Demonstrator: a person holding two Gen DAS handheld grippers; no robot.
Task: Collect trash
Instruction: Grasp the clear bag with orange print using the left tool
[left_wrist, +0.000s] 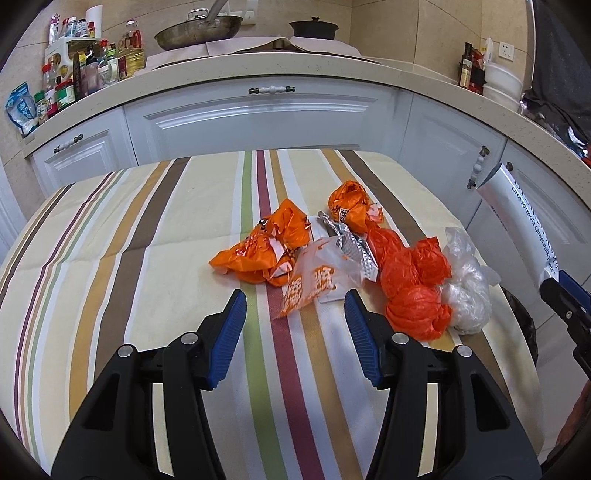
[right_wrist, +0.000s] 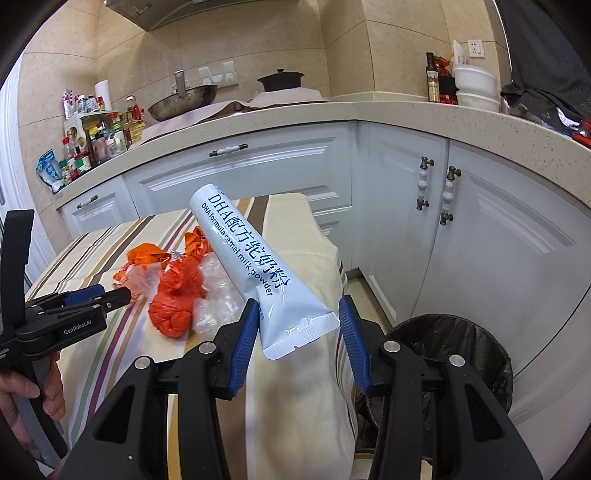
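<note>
Crumpled trash lies on the striped tablecloth: an orange bag, a second orange bag, a knotted red-orange bag, a clear plastic bag, a foil blister strip and a translucent wrapper with orange print. My left gripper hangs open just short of that wrapper, nothing between its blue pads. My right gripper is shut on the sealed end of a white milk powder sachet, held up in the air past the table's right edge. The sachet also shows in the left wrist view.
A bin with a black liner stands on the floor right of the table, below my right gripper. White cabinets and a beige counter curve around behind, carrying a wok, a black pot and several bottles. A hand holds the left gripper's handle.
</note>
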